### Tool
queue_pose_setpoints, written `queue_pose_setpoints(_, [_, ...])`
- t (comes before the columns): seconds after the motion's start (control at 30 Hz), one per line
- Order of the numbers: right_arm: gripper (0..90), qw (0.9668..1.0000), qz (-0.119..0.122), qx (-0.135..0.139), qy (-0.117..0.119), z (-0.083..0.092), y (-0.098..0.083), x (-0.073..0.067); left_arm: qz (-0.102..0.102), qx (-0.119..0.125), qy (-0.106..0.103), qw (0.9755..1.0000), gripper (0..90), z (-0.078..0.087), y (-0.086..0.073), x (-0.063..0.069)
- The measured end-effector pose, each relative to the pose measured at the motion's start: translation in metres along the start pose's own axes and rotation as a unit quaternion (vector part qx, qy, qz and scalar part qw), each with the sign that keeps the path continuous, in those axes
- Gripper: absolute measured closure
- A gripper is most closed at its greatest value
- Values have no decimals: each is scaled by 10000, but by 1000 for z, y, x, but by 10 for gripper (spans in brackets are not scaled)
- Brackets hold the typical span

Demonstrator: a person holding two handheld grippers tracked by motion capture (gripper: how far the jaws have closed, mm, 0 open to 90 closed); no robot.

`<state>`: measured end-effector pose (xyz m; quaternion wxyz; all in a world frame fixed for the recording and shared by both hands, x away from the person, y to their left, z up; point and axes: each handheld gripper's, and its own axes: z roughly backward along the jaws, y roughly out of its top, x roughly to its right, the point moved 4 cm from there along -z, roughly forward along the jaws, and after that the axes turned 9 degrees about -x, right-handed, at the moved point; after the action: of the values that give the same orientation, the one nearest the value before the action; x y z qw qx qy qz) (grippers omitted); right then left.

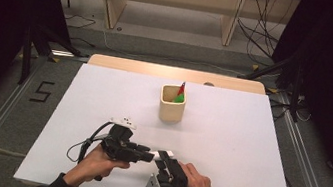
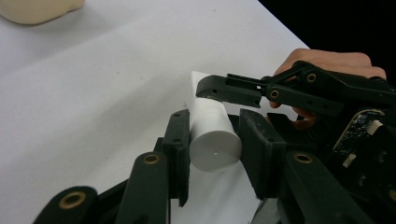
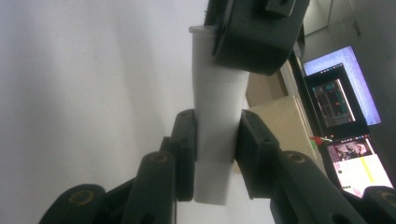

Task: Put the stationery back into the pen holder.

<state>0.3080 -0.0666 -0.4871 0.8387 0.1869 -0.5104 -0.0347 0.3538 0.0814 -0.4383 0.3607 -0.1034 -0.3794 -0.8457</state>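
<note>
Both hand-held grippers (image 2: 215, 140) (image 3: 217, 140) clamp white tube (image 2: 212, 135).

From my remote seat the only thing I can read is a black figure 5 (image 1: 41, 91) marked on the grey floor to the left of the worktop (image 1: 100, 113); the writing on the monitors (image 3: 345, 116) is too blurred.
</note>
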Motion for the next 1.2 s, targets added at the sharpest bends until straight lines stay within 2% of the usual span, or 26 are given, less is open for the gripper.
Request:
queue_pose_setpoints(0.17, [706, 10000, -29, 64, 32, 1, 0, 1, -21, -25, 25, 10000, 636, 2, 1, 2])
queue_pose_setpoints(0.27, [706, 9999, -74, 62, 63, 1, -1, 1, -14, 44, 206, 9998, 532, 6, 2, 0])
queue_pose_setpoints(0.33, [707, 9999, -97, 60, 99, 1, -3, 1, -30, 77, 173, 9998, 524, 9, 2, 0])
queue_pose_setpoints(0.47, [707, 9999, -125, 18, 116, 2, -8, 2, -50, 112, 243, 9996, 467, 15, 1, -2])
queue_pose_setpoints(0.57, [707, 9997, -192, 11, 132, 3, -14, 3, -69, 142, 386, 9991, 434, 18, -1, -7])
queue_pose_setpoints(0.63, [707, 9992, -344, 25, 194, 4, -17, 6, -78, 168, 429, 9989, 418, 20, -2, -10])
queue_pose_setpoints(0.7, [707, 9976, -624, 50, 288, 5, -19, 9, -85, 171, 526, 9984, 399, 21, -5, -14])
queue_pose_setpoints(0.73, [707, 9972, -666, 76, 321, 5, -20, 11, -107, 207, 578, 9981, 390, 22, -7, -16])
queue_pose_setpoints(0.87, [706, 9921, -1119, 94, 553, 6, -27, 20, -305, 420, 559, 9971, 332, 26, -14, -21])
queue_pose_setpoints(0.9, [706, 9895, -1294, 96, 635, 5, -29, 23, -351, 489, 574, 9965, 318, 26, -17, -24])
queue_pose_setpoints(0.93, [706, 9845, -1572, 114, 769, 5, -31, 26, -372, 526, 596, 9961, 302, 27, -19, -25])
queue_pose_setpoints(0.97, [706, 9816, -1710, 125, 840, 5, -32, 29, -403, 608, 655, 9952, 293, 26, -22, -28])
queue_pose_setpoints(1.0, [706, 9757, -1963, 146, 965, 4, -35, 33, -432, 647, 701, 9945, 286, 27, -24, -29])
queue_pose_setpoints(1.03, [706, 9714, -2120, 164, 1053, 4, -36, 35, -467, 733, 760, 9933, 282, 27, -27, -30])
queue_pose_setpoints(1.1, [706, 9573, -2565, 225, 1314, 3, -39, 41, -517, 921, 795, 9912, 268, 28, -31, -30])
queue_pose_setpoints(1.13, [706, 9454, -2884, 289, 1493, 2, -41, 45, -582, 983, 819, 9901, 262, 28, -33, -31])
queue_pose_setpoints(1.2, [705, 9283, -3279, 359, 1716, 1, -43, 50, -654, 1075, 857, 9883, 242, 28, -36, -30])
